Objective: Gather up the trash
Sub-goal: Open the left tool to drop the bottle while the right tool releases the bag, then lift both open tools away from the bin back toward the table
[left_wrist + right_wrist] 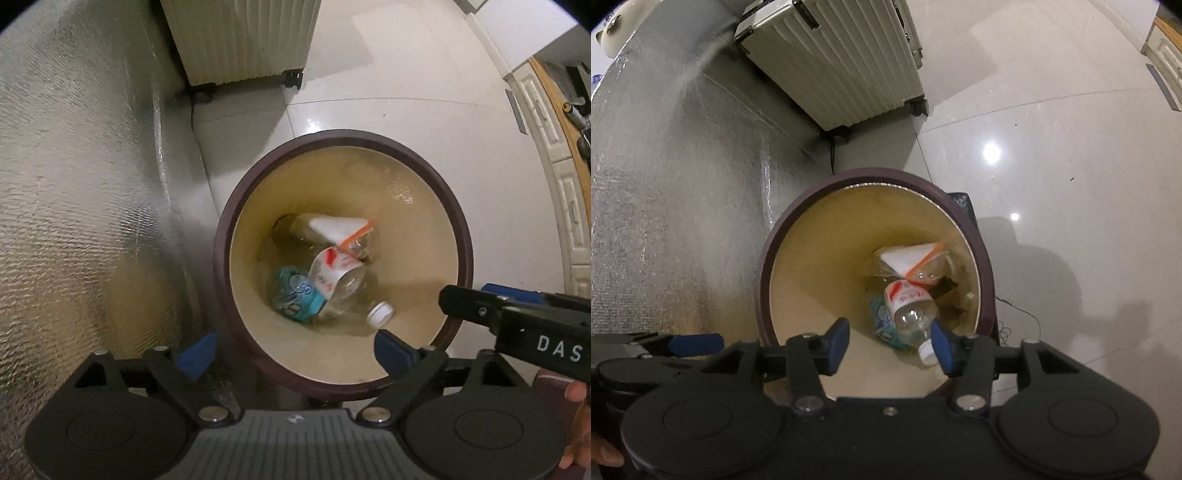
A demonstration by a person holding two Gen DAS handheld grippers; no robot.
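The ribbed cream hard-shell suitcase [846,62] is parked behind the round brown-rimmed bin with the beige inside [236,236]. A clear plastic bottle with a red-and-white label [338,282] is already lying at the bottom, so the drop looks done. Left gripper [291,350] and right gripper [888,343] are both held over the bin, jaws spread wide and empty. More trash probably needs to be found next.

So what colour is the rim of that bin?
Dark maroon-brown rim, around a cream-yellow inside; the left wrist view shows it best.
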